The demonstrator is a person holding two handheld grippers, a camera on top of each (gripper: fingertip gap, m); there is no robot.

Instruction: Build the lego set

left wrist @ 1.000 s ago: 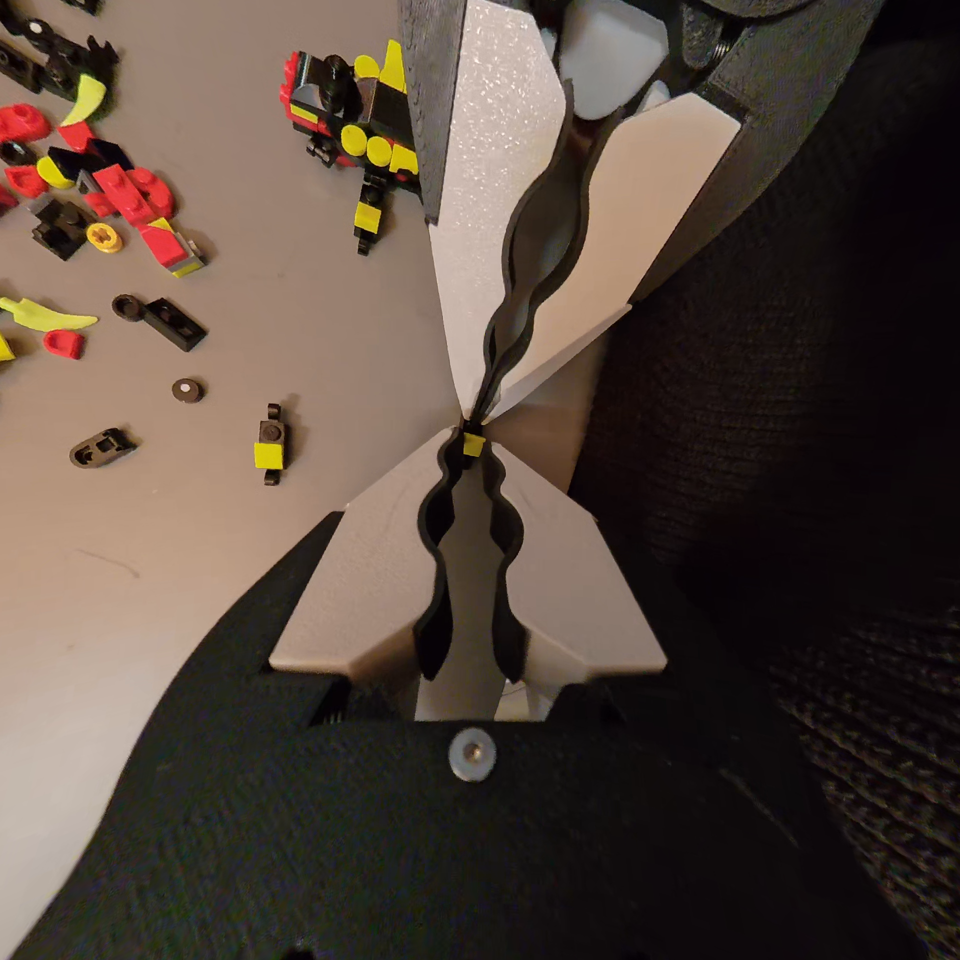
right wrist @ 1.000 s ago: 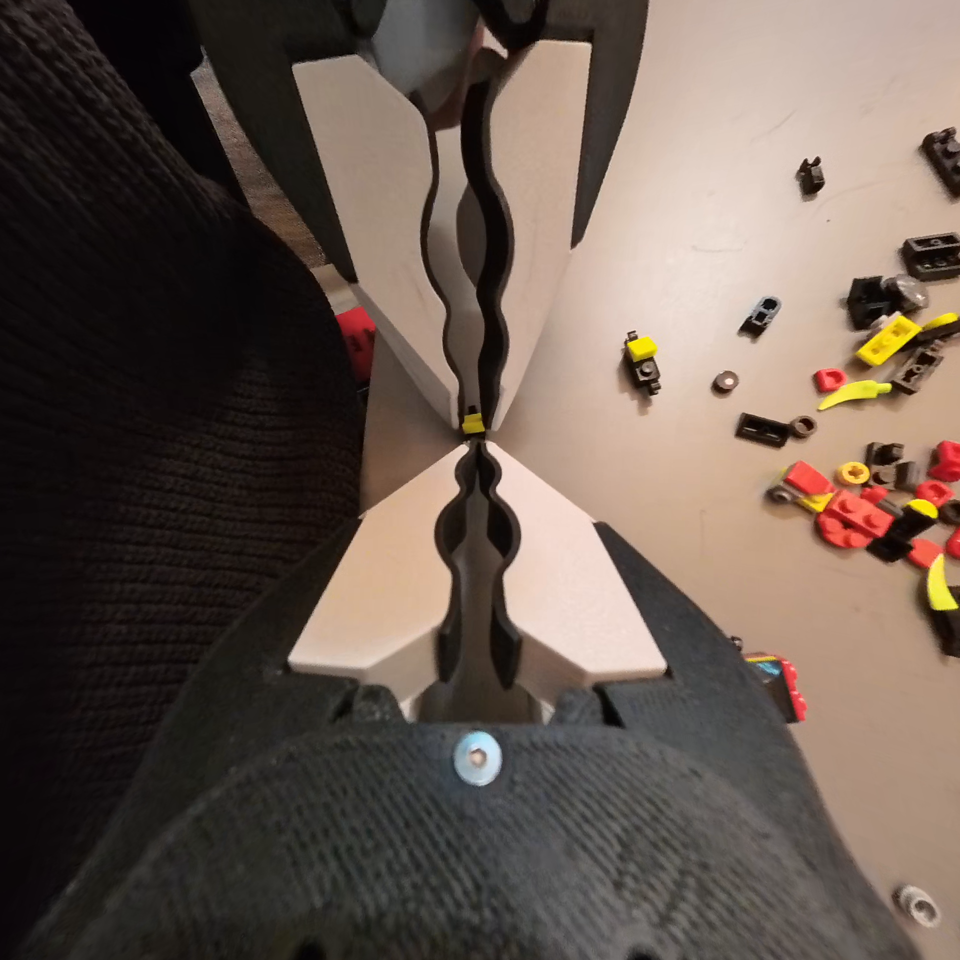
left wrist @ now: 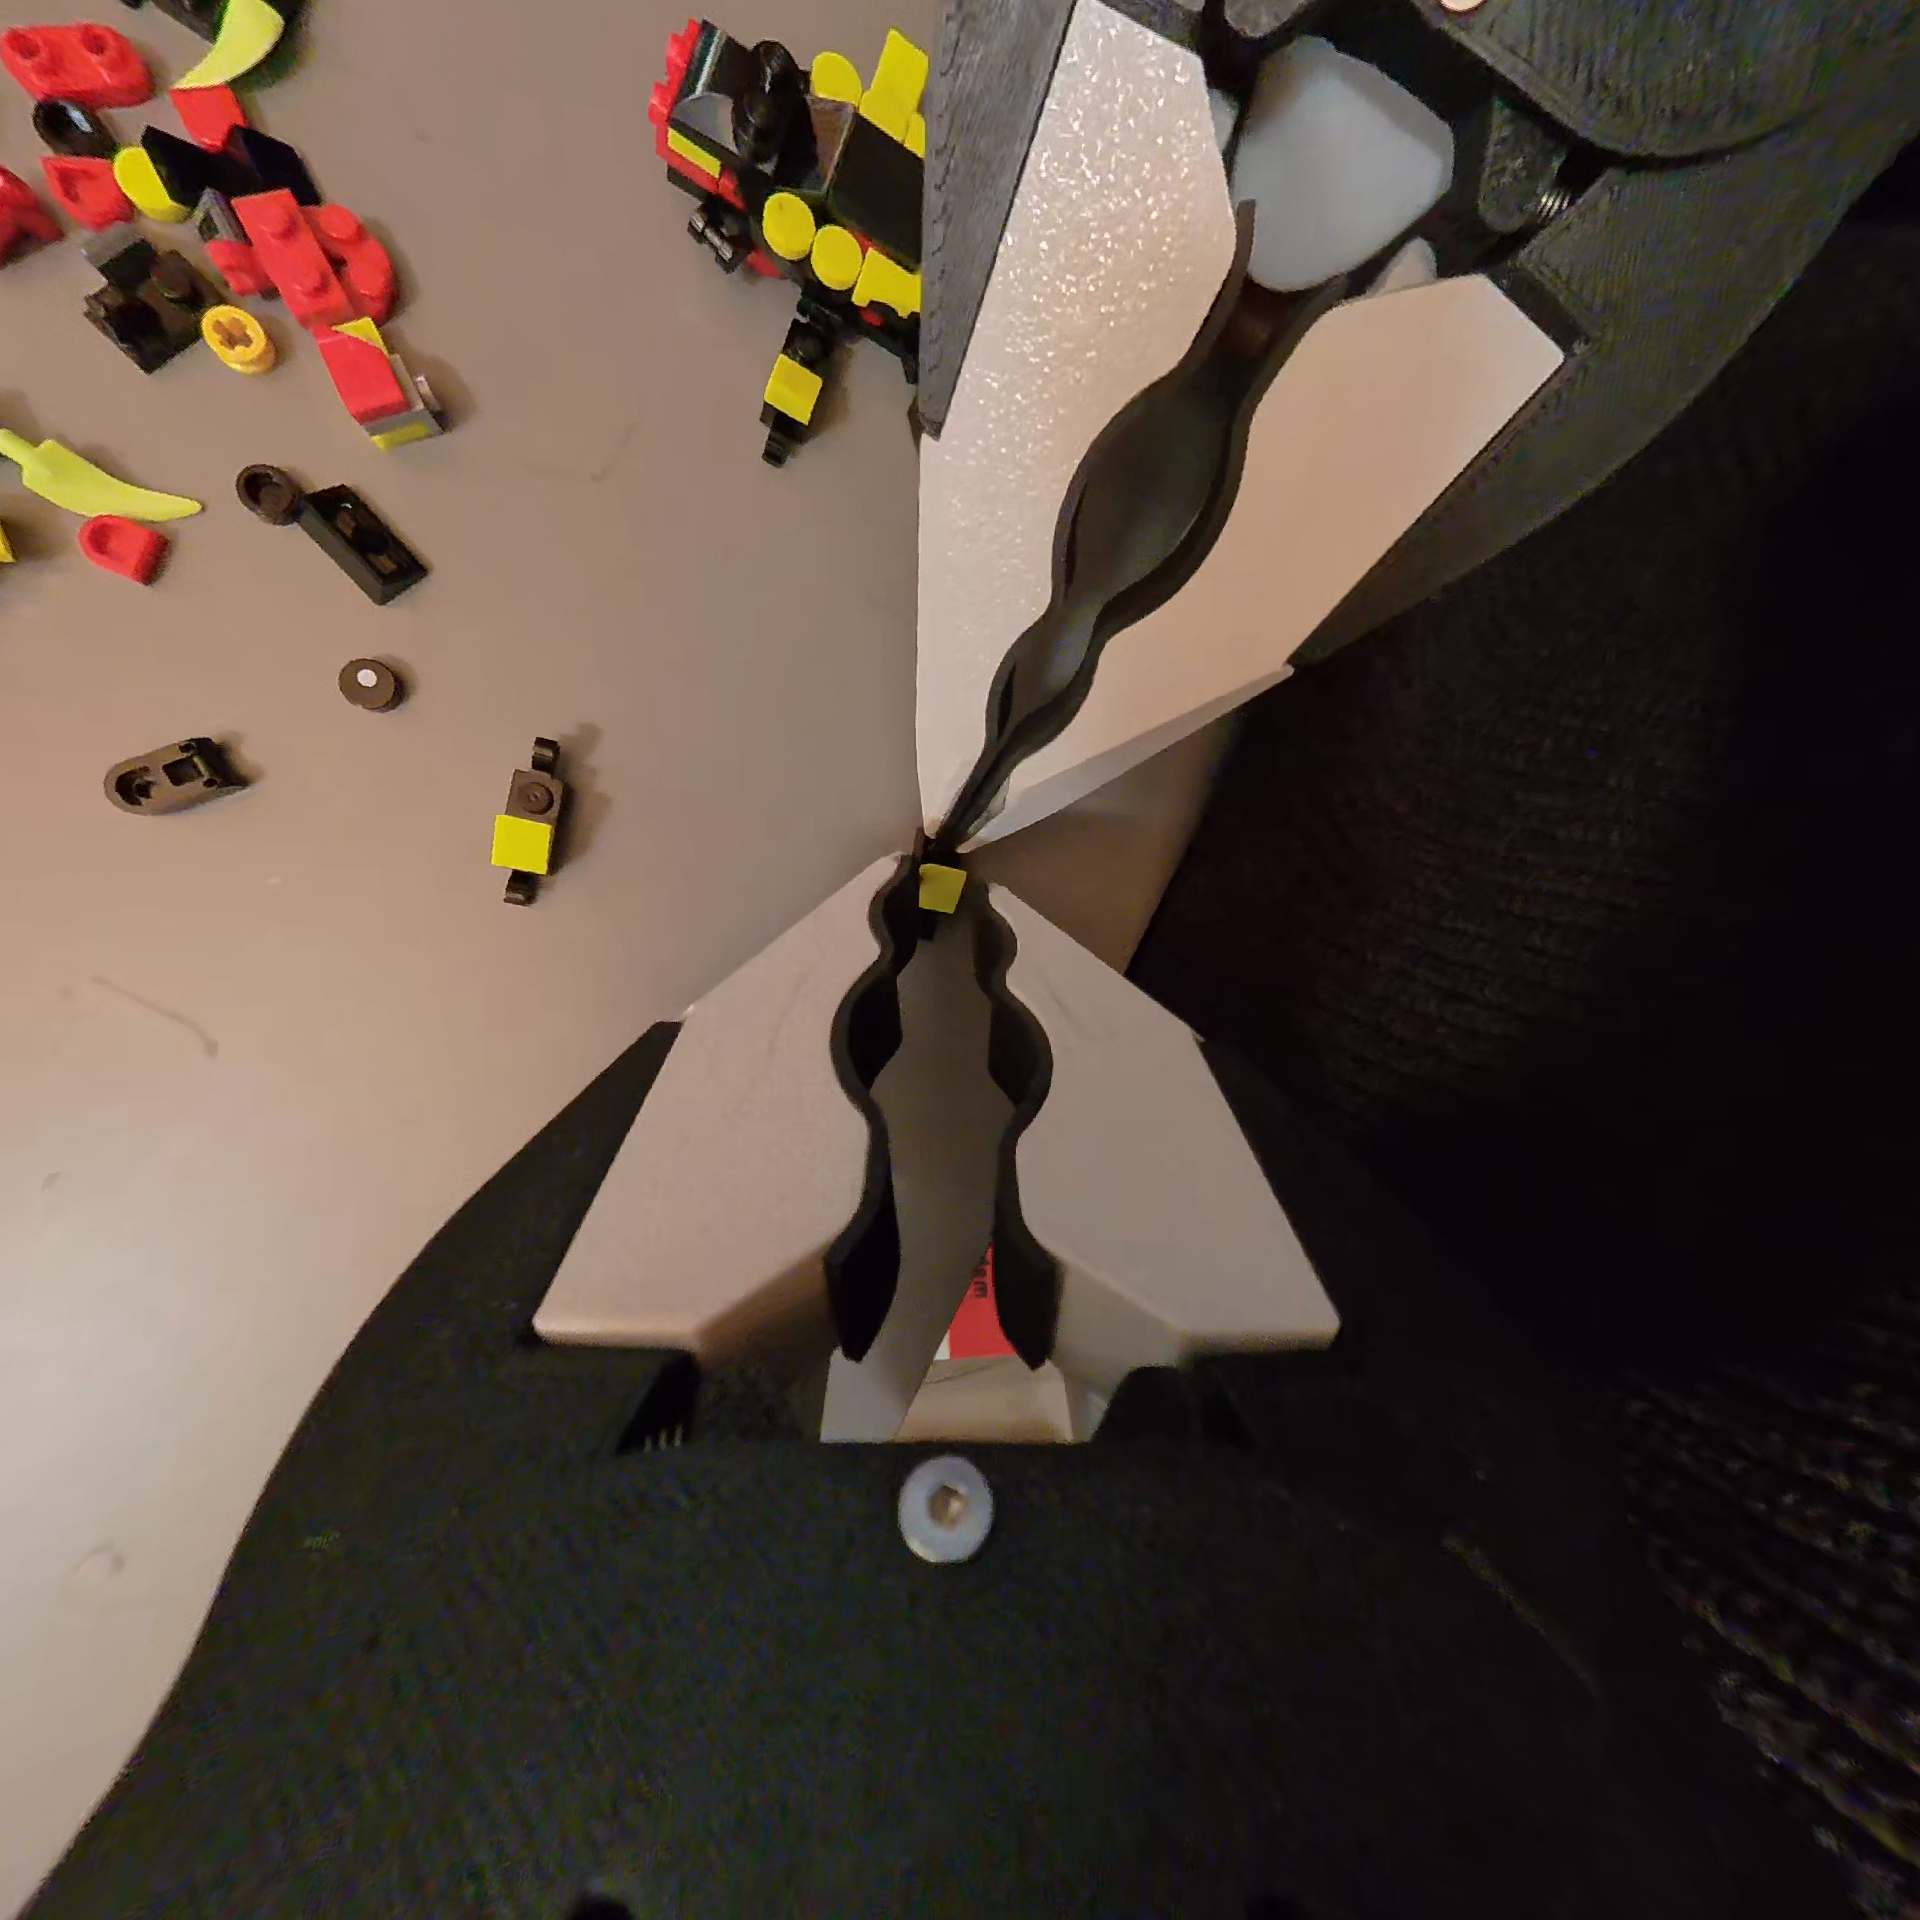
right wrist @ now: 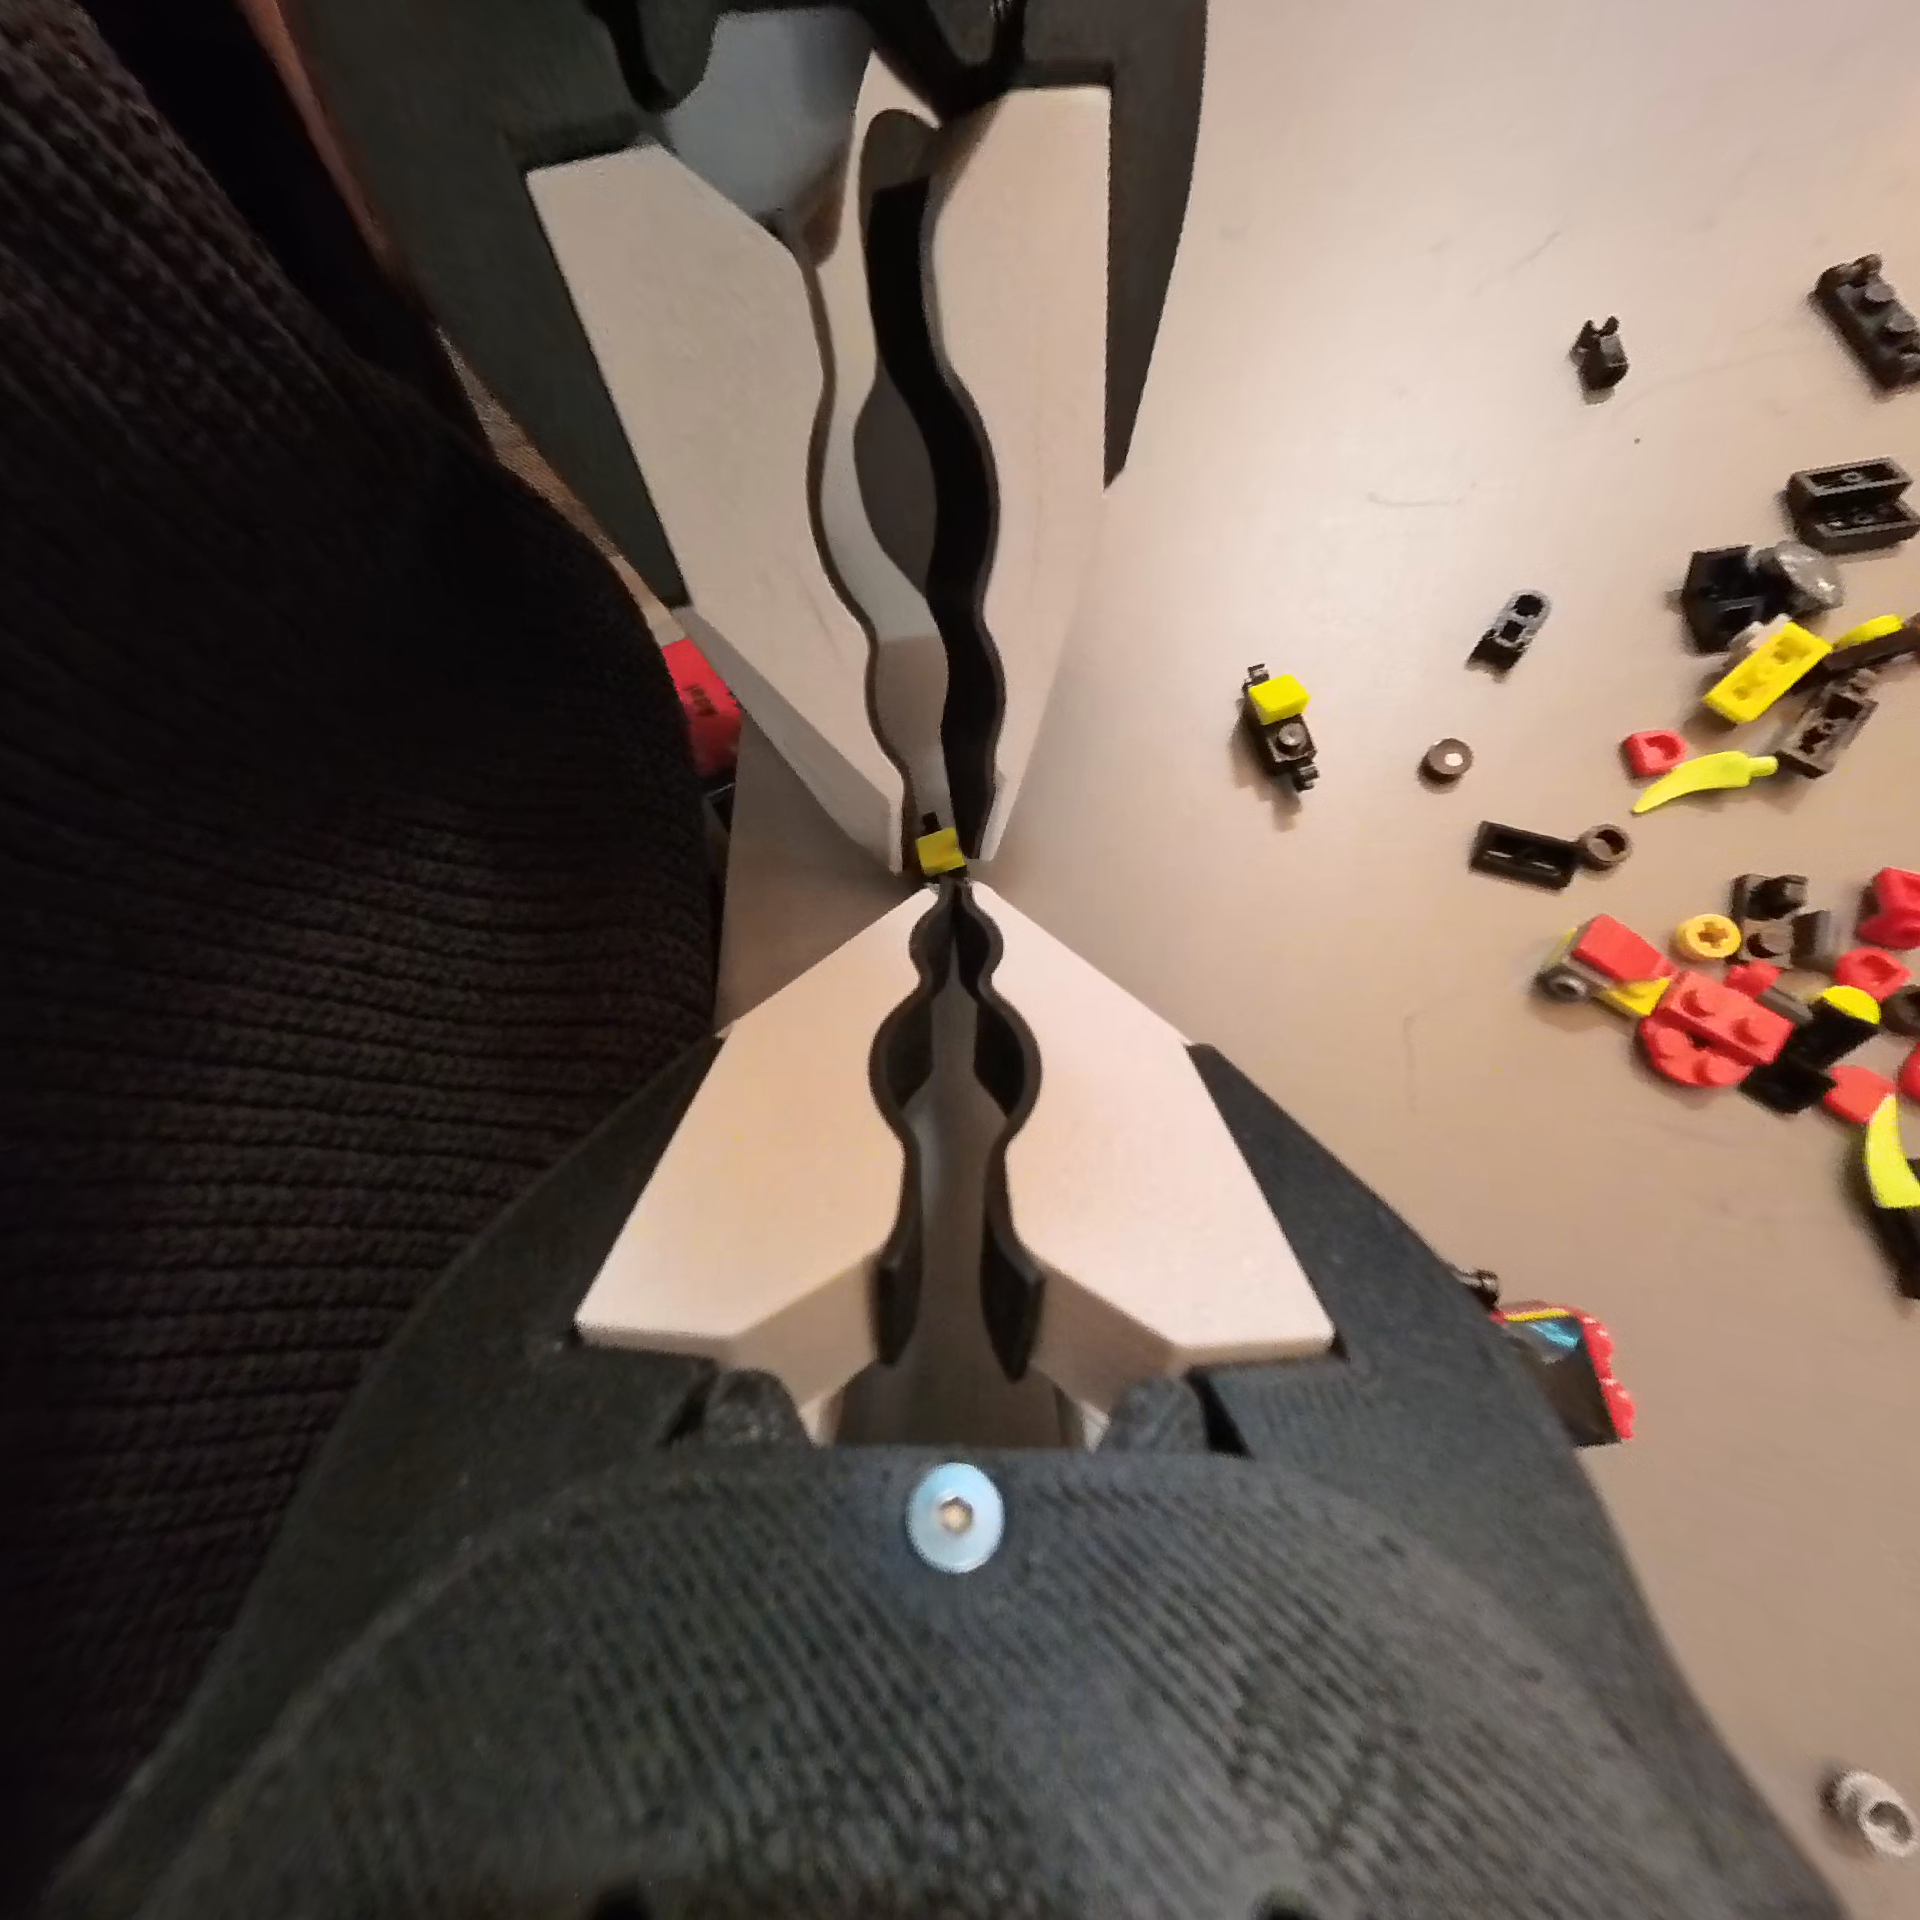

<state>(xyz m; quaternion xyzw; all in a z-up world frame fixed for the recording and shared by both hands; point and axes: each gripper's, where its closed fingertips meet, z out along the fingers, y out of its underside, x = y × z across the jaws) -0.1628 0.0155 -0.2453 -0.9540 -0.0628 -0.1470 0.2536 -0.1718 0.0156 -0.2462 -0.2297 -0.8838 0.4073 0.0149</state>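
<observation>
In the left wrist view, your left gripper (left wrist: 935, 894) was pressed together at its tips, pinching a tiny black lego piece with a square yellow tile (left wrist: 942, 888). The right gripper (left wrist: 961, 831) met it tip to tip from above, its fingers also closed onto the same piece, held just above the plain grey-brown tabletop (left wrist: 312, 1143). Your dark knitted sleeve filled the right side and blocked everything there. To the left, near the grippers, lay a matching black clip piece with a yellow tile (left wrist: 528, 821), then a small round brown stud (left wrist: 369, 685) and a dark rounded connector (left wrist: 175, 774). Farther up sat the partly built black, red and yellow lego model (left wrist: 800, 218), half hidden behind the right gripper's finger, and a loose pile of red, black and yellow bricks (left wrist: 208, 229) at the upper left.

In the right wrist view, your right gripper (right wrist: 948, 888) was closed, its tips at the lower edge of the yellow-tiled piece (right wrist: 937, 849), and the left gripper (right wrist: 940, 831) came down from above, shut on that piece. Knitted fabric covered the left side. On the table (right wrist: 1351, 1351) to the right lay the clip piece with the yellow tile (right wrist: 1280, 719), the brown stud (right wrist: 1445, 761), a flat black plate (right wrist: 1522, 855), a curved lime-yellow blade (right wrist: 1704, 777) and the scattered bricks (right wrist: 1725, 1018).

No container was visible in either view; every piece lay loose on the table.
</observation>
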